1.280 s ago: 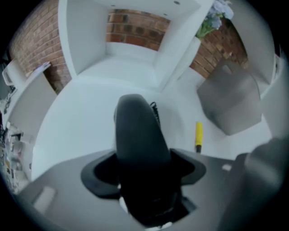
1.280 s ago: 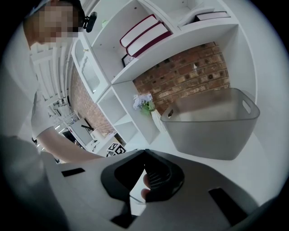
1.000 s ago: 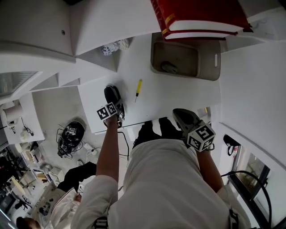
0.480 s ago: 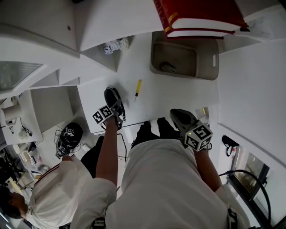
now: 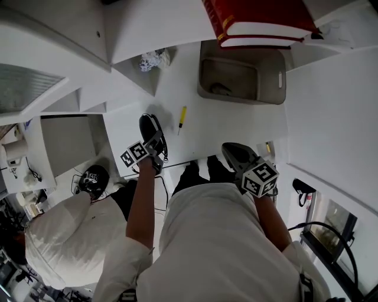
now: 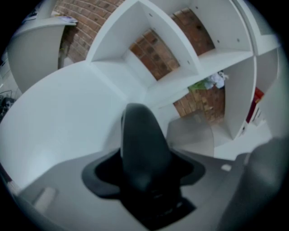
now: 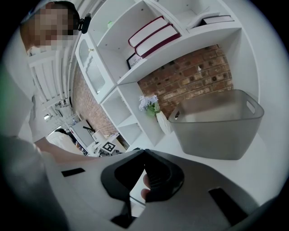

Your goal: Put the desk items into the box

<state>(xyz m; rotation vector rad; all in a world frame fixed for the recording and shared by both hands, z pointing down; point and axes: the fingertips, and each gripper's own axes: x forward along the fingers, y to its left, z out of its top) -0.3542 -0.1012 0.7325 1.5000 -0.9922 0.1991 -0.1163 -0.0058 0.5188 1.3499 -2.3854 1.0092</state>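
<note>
Nearest the camera, the wearer's white shirt (image 5: pixel 218 248) fills the lower frame, and a second person in white (image 5: pixel 53 236) shows at the near left, off the desk. Just beyond, I have both grippers over the near edge of the white desk (image 5: pixel 236 127). My left gripper (image 5: pixel 147 121) hangs over the desk's near left part, its claw spread wide with nothing in it. My right gripper (image 5: pixel 229 148) is at the near right, tilted downward. Its claw stands slightly parted, gripping nothing I can make out. Farther in, just right of the left claw, a slim yellow tool (image 5: pixel 182 118) lies flat on the desk, touched by neither gripper. At the far side sits the grey box (image 5: pixel 274 94), with a small dark item (image 5: pixel 221 88) on its floor. Past it, red books (image 5: pixel 260 17) lie on a shelf, and flowers (image 5: pixel 150 60) stand in a cubby to the far left.
</note>
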